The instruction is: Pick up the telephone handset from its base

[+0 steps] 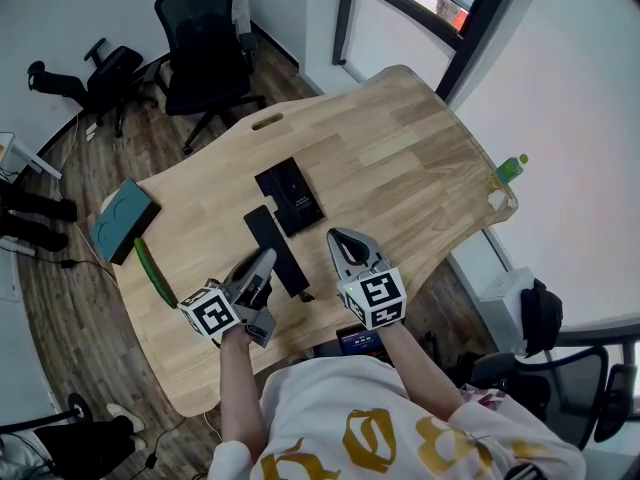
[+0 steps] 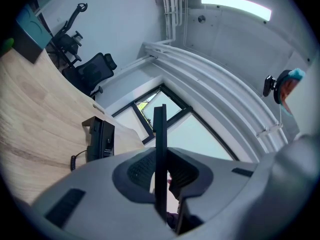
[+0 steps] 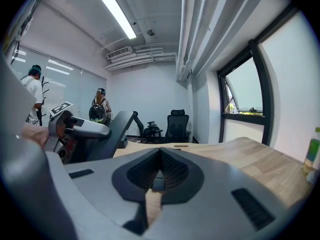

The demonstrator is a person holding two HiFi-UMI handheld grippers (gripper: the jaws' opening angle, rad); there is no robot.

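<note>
One step looked done: the fingers of the left gripper [image 1: 264,264] gripped the handset [image 1: 272,236], held off the base [image 1: 290,196] just beyond them. The right gripper [image 1: 347,240], beside, had closed, empty fingers. Little remained but lifting clear.

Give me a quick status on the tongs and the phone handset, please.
Left tongs shut on the handset, lifted clear of its base. Right tongs shut, empty. Nothing in the way.
</note>
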